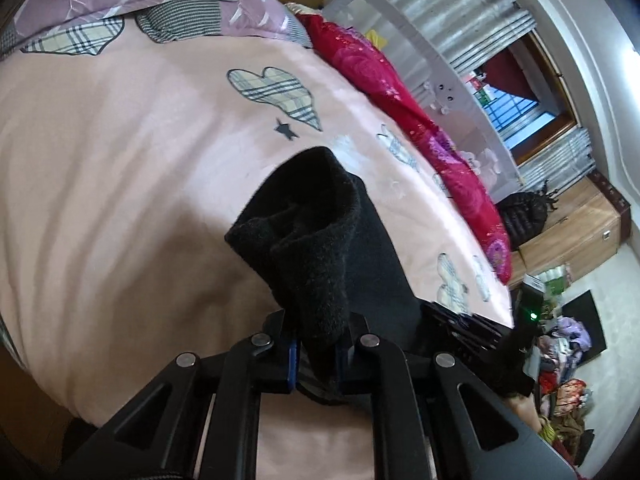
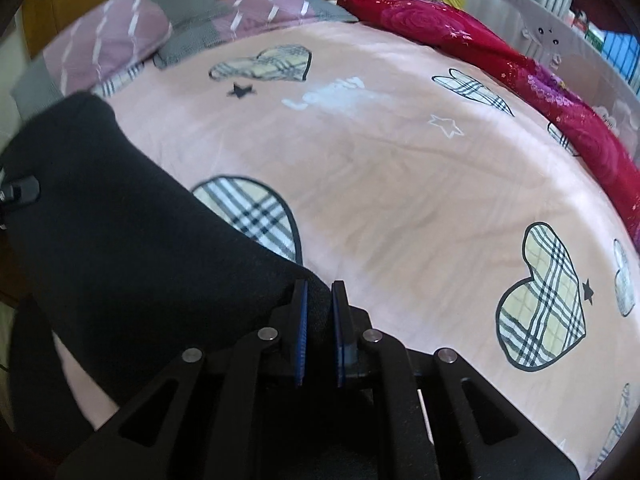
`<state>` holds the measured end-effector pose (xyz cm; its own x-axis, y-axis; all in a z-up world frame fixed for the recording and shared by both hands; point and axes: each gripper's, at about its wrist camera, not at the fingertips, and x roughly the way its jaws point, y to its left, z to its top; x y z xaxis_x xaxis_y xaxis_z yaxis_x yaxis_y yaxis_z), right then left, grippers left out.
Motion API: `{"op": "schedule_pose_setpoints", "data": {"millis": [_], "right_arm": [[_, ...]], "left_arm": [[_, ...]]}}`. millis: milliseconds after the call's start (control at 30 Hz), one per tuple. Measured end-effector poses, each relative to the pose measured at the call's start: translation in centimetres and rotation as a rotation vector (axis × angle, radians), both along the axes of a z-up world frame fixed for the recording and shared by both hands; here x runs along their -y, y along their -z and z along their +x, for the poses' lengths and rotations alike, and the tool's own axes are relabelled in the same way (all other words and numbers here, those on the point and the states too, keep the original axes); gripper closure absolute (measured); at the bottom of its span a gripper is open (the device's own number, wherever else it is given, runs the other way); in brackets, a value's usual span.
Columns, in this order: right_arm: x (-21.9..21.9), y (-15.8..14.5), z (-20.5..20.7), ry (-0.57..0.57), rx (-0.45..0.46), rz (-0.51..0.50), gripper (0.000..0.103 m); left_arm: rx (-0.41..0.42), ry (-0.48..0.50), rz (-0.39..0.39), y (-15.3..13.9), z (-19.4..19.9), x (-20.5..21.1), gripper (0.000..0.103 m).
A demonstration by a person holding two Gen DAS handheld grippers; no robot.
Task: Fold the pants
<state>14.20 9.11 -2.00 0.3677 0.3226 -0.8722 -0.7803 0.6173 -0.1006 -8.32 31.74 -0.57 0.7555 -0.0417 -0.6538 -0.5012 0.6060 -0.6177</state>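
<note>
Left claw point(image 1: 316, 354): jaws closed down to a narrow gap, pinching a thick bunched fold of the black pants point(image 1: 320, 240); the fleecy cloth rises straight ahead of the tips and curls over into a rolled edge, held above the pink bed cover point(image 1: 120, 160). Right of this claw the other gripper's black body shows, partly behind the cloth. Right claw point(image 2: 320, 332): blue-padded jaws nearly together, with an edge of the pants clamped between them. From there the black cloth point(image 2: 120, 220) stretches away to the left of the claw and ahead, taut and lifted, covering part of a plaid heart print point(image 2: 256, 216) on the cover. Ahead of both claws lies open pink bed cover with plaid hearts and stars. Far ahead, purple and grey pillows point(image 2: 108, 48) at the headboard. Ahead and right of the right claw, a red floral quilt point(image 2: 520, 76) lies along the bed's edge.
</note>
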Motion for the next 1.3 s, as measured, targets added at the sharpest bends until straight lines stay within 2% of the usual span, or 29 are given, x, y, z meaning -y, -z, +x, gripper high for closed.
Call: {"op": "schedule_pose_setpoints", "data": {"millis": [167,267,300,367,400,467,633,767,833,933,1100,1300], "right_arm": [[-0.6,2.4,-0.1,0.046,0.031,-0.044,0.091],[-0.7,3.7,0.1,0.074,0.021,-0.052,0.089],[-0.5,3.6,0.1,0.085,0.01,-0.037,0.088],[0.4,2.4,-0.2,0.108,0.022,-0.001,0.073],[1.0,1.6,-0.3,0.132,0.04,0.001,0.07],[2.7,0.0,-0.7,0.16,0.044,0.053,0.068],[8.5,-2.7,-1.9,0.241,-0.045,0.201,0.065],[13.5,-3.2,-4.1,0.304,-0.115,0.28,0.063],[15.7,-2.9,-5.2,0.338,-0.14,0.3,0.063],[19.0,-2.3,-7.0,0.394,-0.167,0.307,0.063],[25.1,-1.6,-9.8,0.504,-0.205,0.375,0.063],[30.4,-0.8,-11.7,0.636,-0.238,0.398,0.063]], "left_arm": [[-0.104,0.019,0.032,3.8,1.9,-1.0,0.091],[-0.163,0.018,0.036,5.1,2.2,-1.2,0.082],[-0.159,0.015,0.035,4.9,1.7,-1.2,0.078],[-0.154,-0.012,0.062,4.2,0.3,-1.3,0.07],[-0.158,-0.028,0.083,3.6,-0.2,-1.3,0.069],[-0.147,-0.047,0.097,2.7,-1.2,-1.3,0.069],[-0.114,-0.033,0.132,-0.3,-1.9,0.0,0.069],[-0.112,0.053,0.176,-1.7,-0.4,2.7,0.066],[-0.119,0.094,0.183,-1.9,0.8,4.2,0.06],[-0.12,0.169,0.189,-2.1,2.9,7.1,0.059],[-0.141,0.357,0.211,-2.0,7.1,13.3,0.058],[-0.143,0.549,0.224,-2.4,11.3,20.6,0.054]]}}
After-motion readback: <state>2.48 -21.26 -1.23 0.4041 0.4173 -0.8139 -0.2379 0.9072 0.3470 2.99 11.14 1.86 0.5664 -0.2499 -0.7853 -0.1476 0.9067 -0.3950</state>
